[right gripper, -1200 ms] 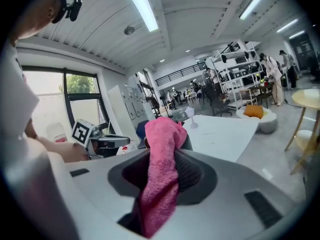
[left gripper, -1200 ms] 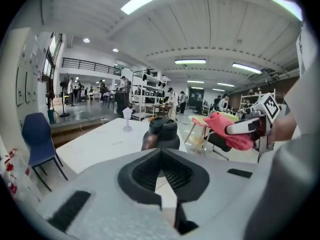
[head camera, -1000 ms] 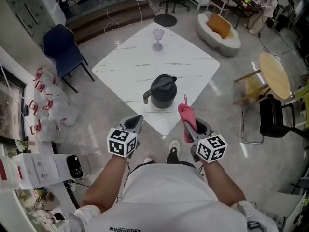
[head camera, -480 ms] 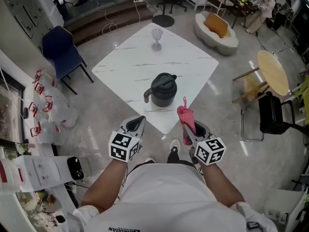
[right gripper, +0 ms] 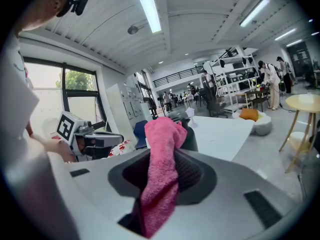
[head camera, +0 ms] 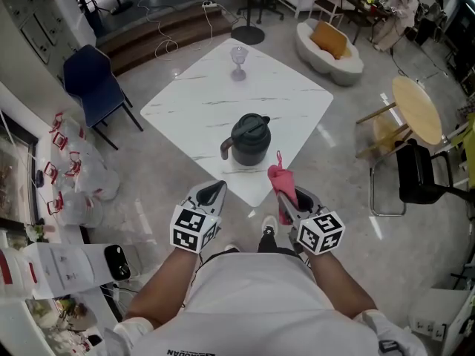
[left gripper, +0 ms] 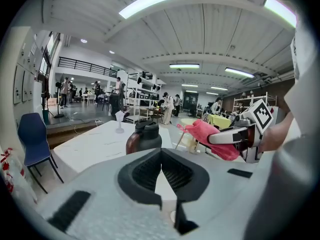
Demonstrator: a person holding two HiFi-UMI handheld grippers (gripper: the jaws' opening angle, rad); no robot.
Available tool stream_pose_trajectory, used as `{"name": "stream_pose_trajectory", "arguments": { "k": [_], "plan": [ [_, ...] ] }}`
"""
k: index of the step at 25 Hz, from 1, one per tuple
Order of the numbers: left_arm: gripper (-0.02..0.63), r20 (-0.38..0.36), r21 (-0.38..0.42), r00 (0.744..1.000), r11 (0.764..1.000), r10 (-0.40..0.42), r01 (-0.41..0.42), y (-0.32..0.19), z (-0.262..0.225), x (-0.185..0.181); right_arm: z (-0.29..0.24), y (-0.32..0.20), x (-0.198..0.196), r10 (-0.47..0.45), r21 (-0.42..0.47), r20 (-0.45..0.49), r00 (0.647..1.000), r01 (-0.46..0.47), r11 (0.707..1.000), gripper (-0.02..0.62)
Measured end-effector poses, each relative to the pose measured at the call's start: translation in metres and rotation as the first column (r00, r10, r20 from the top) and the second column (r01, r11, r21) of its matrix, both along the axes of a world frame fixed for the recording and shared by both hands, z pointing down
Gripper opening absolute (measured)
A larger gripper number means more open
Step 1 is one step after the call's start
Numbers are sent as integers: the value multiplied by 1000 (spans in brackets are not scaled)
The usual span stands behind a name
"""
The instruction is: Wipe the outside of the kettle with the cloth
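At the far left we see a blue chair [head camera: 93, 80] on the floor, with white bags [head camera: 82, 173] piled just below it. Our left gripper [head camera: 211, 192] hangs in the air off the near corner of the table [head camera: 193, 102]. Its jaws are clenched together with nothing between them, and it touches nothing.

The white marble table lies ahead of us like a diamond. The dark kettle [head camera: 249, 141] stands upright on it close to the near corner, with its lid on. In the left gripper view the kettle [left gripper: 145, 136] shows just above the closed jaws, apart from them. A stemmed glass [head camera: 238, 59] stands upright near the far corner, well apart from the kettle.

To the right of the kettle, our right gripper [head camera: 285, 196] grasps the pink cloth [head camera: 280, 178]. In the right gripper view the jaws clamp the cloth [right gripper: 161, 174] across its middle. One end bunches up above the tips and the rest hangs down between them. The cloth is near the kettle's right side but does not touch it.

Farther right, a round wooden table [head camera: 419, 113] and a black chair [head camera: 424, 180] stand on the floor.
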State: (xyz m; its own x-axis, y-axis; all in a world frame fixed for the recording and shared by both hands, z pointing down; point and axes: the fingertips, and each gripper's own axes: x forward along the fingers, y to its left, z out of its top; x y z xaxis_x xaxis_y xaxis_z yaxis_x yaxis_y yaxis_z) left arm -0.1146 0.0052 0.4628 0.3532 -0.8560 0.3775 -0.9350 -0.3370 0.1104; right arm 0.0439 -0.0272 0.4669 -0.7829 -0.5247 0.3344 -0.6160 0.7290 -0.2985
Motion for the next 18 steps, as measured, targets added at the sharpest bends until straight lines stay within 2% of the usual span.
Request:
{"name": "stream_pose_trajectory", "arguments": {
  "k": [18],
  "plan": [
    [8,6,-1,1000,1000,5,-5,5,-1,-2,0,1,0,-2,-1,-15,1000,2,1000,123]
  ]
}}
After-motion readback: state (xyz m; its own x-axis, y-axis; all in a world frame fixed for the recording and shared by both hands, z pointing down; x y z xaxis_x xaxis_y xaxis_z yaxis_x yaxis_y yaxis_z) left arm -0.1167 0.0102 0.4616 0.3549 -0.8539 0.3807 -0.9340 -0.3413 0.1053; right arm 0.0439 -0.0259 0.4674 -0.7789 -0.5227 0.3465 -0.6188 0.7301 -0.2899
